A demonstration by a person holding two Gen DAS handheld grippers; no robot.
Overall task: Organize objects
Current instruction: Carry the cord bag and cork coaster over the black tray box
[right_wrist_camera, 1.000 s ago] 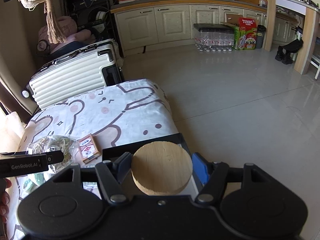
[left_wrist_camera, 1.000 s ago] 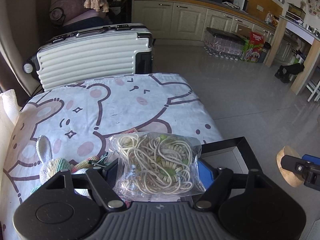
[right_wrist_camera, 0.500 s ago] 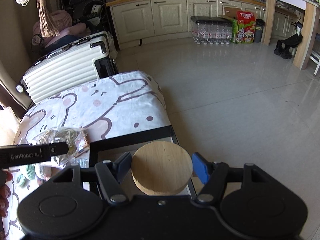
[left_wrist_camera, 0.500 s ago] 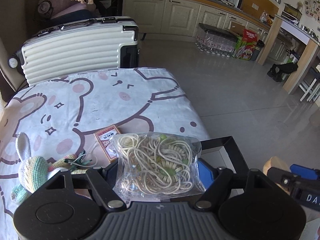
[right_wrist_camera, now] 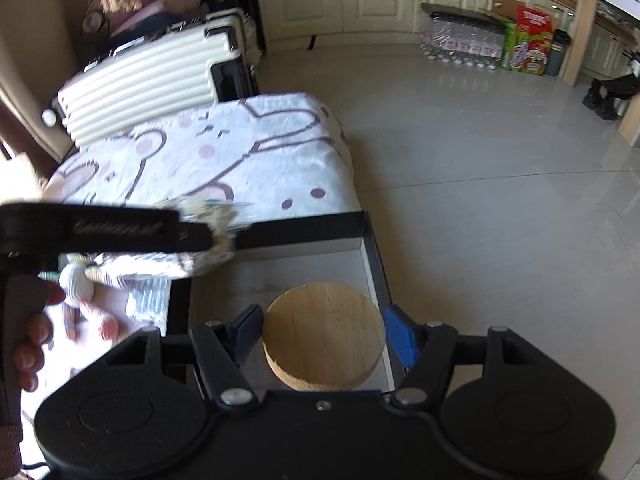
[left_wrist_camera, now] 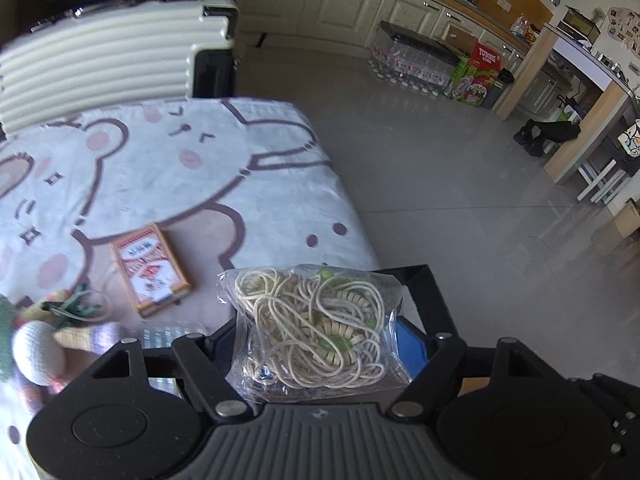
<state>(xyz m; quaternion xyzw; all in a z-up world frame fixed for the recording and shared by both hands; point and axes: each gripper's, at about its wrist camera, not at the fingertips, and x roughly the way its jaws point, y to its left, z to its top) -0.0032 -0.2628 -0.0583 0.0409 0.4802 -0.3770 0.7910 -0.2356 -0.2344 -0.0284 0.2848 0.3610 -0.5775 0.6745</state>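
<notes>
My left gripper (left_wrist_camera: 316, 332) is shut on a clear bag of cream cord and green beads (left_wrist_camera: 316, 328), held over the near corner of a black-rimmed box (left_wrist_camera: 430, 292). My right gripper (right_wrist_camera: 324, 336) is shut on a round wooden disc (right_wrist_camera: 324, 338), low over the pale floor of the same black box (right_wrist_camera: 304, 230). In the right wrist view the left gripper (right_wrist_camera: 120, 232) crosses the left side with the bag (right_wrist_camera: 208, 210) at its tip, and a hand (right_wrist_camera: 30, 340) holds its grip. A red card box (left_wrist_camera: 150, 274) lies on the bear-print blanket (left_wrist_camera: 180, 172).
A crocheted toy (left_wrist_camera: 40, 344) and a small clear packet (left_wrist_camera: 168, 334) lie on the blanket near the box. A cream suitcase (left_wrist_camera: 108, 44) stands behind the bed. To the right is grey tiled floor (left_wrist_camera: 460, 184), with cabinets and bottle packs (left_wrist_camera: 416, 64) far off.
Both grippers have sunk and tipped further down. The left one moved right toward the black box with the bag, bringing the card box into full view. The disc now hangs over the box's floor.
</notes>
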